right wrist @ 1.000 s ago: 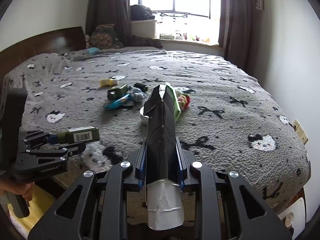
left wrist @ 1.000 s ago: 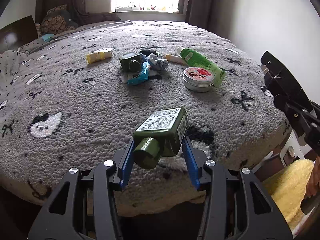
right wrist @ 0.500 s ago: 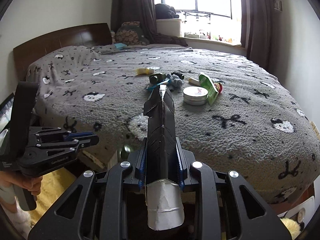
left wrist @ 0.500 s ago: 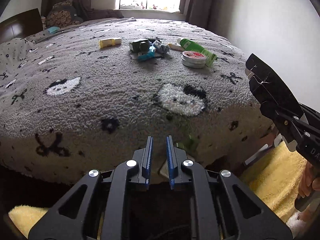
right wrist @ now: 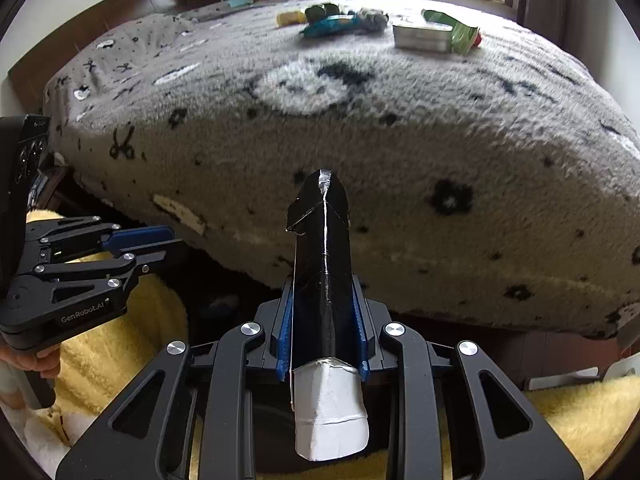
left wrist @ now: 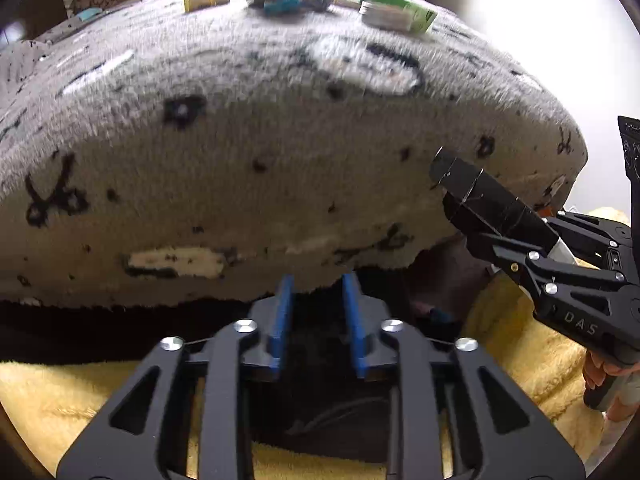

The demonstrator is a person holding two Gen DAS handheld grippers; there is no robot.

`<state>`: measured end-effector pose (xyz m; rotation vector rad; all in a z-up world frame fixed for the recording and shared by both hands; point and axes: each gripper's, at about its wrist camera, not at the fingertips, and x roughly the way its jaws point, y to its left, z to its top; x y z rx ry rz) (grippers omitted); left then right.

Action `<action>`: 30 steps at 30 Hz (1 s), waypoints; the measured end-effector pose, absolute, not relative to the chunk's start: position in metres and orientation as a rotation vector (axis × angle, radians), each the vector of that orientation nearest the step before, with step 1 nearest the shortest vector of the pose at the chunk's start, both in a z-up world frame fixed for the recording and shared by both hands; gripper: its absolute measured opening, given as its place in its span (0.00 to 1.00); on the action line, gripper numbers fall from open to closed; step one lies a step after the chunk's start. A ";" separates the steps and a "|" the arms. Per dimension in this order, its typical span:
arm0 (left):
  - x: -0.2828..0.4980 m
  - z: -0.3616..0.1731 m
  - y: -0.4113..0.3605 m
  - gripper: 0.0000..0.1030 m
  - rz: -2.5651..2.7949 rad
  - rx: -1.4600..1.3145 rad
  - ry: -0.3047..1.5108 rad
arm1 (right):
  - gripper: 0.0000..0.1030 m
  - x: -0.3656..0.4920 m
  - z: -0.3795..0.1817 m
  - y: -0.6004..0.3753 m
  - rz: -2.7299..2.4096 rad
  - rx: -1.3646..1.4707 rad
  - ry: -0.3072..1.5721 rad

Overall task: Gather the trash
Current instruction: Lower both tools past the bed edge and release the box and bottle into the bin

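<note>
My right gripper (right wrist: pixel 321 304) is shut on a flattened black carton (right wrist: pixel 322 248) with a white end, held low in front of the bed's edge; it also shows in the left wrist view (left wrist: pixel 486 200). My left gripper (left wrist: pixel 316 288) is open and empty, low below the blanket's hem; it shows in the right wrist view (right wrist: pixel 136 236). On the bed lie a round tin (right wrist: pixel 422 36), a green pouch (right wrist: pixel 456 28), a teal wrapper (right wrist: pixel 328 26), a dark green bottle (right wrist: pixel 320 11) and a yellow tube (left wrist: pixel 206 0).
The grey patterned blanket (left wrist: pixel 280 140) hangs over the bed's edge right ahead of both grippers. A yellow fluffy rug (right wrist: pixel 568 420) covers the floor below. A dark opening (left wrist: pixel 320 400) lies under my left gripper. The wooden headboard (right wrist: pixel 120 12) is at far left.
My left gripper held the dark green bottle a second ago, then lost it and shut; now it is open and empty. Both grippers have dropped below the bed's top.
</note>
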<state>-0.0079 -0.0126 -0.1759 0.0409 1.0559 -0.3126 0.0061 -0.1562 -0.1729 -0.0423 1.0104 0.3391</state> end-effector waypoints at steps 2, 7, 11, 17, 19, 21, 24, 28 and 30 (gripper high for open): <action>-0.008 -0.186 -0.012 0.38 -0.297 0.049 1.088 | 0.27 0.007 -0.186 -0.152 0.353 -0.038 1.077; -0.010 -0.206 -0.010 0.62 -0.283 0.061 1.162 | 0.31 0.009 -0.211 -0.147 0.356 -0.029 1.189; -0.009 -0.215 -0.006 0.74 -0.263 0.054 1.189 | 0.49 0.007 -0.221 -0.144 0.356 -0.039 1.221; -0.011 -0.219 0.001 0.83 -0.245 0.055 1.182 | 0.67 0.006 -0.219 -0.156 0.324 -0.013 1.197; -0.011 -0.220 0.002 0.83 -0.236 0.061 1.172 | 0.69 0.005 -0.214 -0.161 0.311 0.005 1.180; -0.009 -0.216 0.005 0.83 -0.229 0.059 1.163 | 0.71 0.004 -0.206 -0.166 0.300 0.010 1.161; -0.005 -0.208 0.007 0.83 -0.217 0.059 1.142 | 0.74 0.009 -0.195 -0.171 0.280 0.009 1.127; 0.000 -0.197 0.008 0.84 -0.207 0.059 1.115 | 0.74 0.014 -0.178 -0.179 0.257 0.015 1.086; 0.003 -0.190 0.007 0.84 -0.207 0.059 1.103 | 0.74 0.018 -0.168 -0.185 0.247 0.019 1.070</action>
